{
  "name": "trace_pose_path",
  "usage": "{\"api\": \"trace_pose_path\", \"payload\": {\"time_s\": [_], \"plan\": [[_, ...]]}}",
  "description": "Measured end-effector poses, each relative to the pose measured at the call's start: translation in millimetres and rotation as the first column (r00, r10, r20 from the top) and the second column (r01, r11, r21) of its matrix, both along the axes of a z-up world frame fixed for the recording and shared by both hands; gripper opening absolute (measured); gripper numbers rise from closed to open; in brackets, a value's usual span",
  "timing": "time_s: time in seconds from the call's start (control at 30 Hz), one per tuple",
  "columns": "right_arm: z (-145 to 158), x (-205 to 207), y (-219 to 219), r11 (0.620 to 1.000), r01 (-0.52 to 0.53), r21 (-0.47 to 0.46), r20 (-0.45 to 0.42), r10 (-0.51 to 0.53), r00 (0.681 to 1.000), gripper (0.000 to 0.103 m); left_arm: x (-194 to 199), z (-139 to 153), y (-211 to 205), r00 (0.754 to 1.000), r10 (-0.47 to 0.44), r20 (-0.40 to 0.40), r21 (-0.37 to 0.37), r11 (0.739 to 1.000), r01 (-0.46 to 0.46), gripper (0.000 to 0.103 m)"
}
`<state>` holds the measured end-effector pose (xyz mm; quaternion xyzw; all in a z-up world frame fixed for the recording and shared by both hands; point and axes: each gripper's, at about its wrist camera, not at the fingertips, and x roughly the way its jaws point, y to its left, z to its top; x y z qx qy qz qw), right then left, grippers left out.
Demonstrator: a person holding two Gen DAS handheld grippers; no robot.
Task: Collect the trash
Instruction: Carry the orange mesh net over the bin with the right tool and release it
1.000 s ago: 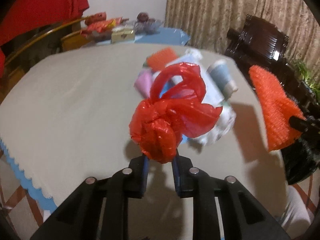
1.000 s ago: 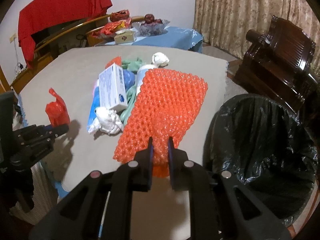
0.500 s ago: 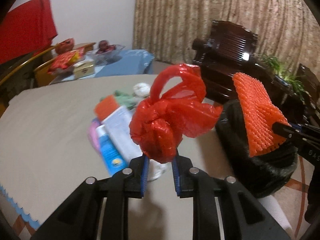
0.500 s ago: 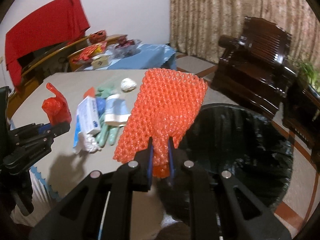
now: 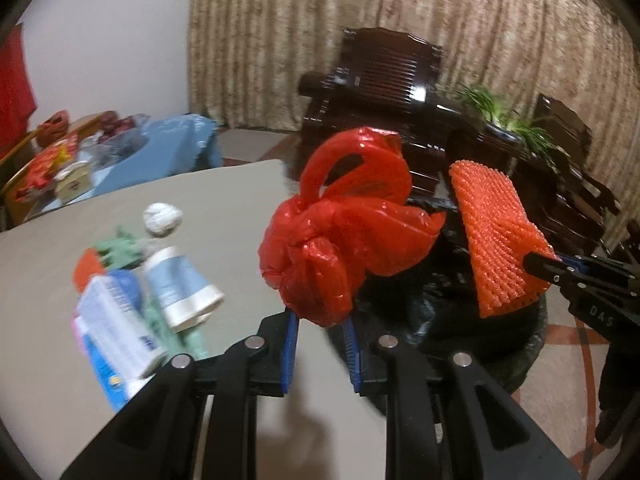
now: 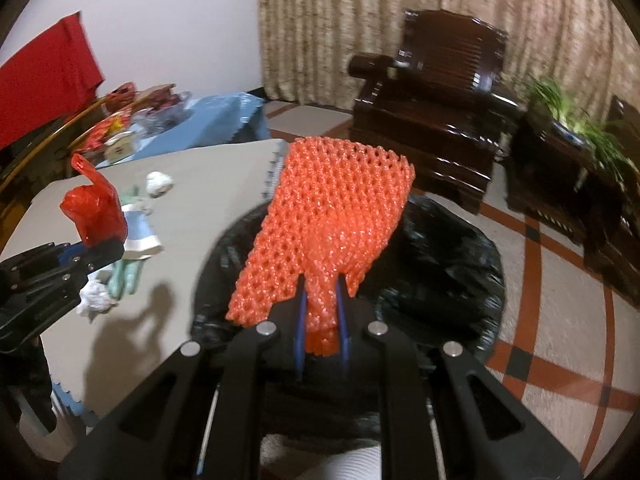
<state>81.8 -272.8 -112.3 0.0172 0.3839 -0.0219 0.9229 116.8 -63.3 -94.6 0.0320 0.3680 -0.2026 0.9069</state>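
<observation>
Trash is seen held over a black-lined bin (image 6: 452, 248) beside the worktop (image 5: 224, 200): a knotted red plastic bag (image 5: 344, 240) is clamped at its bunched base in the left claw (image 5: 320, 332), and an orange foam net (image 6: 332, 216) is pinched at its gathered lower end in the right claw (image 6: 320, 332). Both are judged light, soft and crushable, the bag slippery, so narrowed ends are best taken. More litter, a crumpled paper ball (image 5: 162, 219) among it, is left on the worktop
</observation>
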Motion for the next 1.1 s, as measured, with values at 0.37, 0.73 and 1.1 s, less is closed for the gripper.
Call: {"api": "trace_pose_path", "payload": {"time_s": [0.37,0.73,1.1], "plan": [[-29,3,-53,0.992,0.127,-0.008,-0.045,-0.127,0.991,0.03,21,-11,-87,0.986,-0.16,-0.035,-0.018,0.987,0.16,0.028],[-26,-13,-61,0.988,0.157,-0.013,0.009,-0.156,0.988,0.09,27,-13,-60,0.993,-0.093,-0.077,-0.086,0.992,0.087,0.074],[1,-9,-12,0.996,0.058,0.067,0.073,-0.063,0.995,0.094,-8,9,33,0.989,0.122,0.077,0.069,0.989,-0.128,0.097]]}}
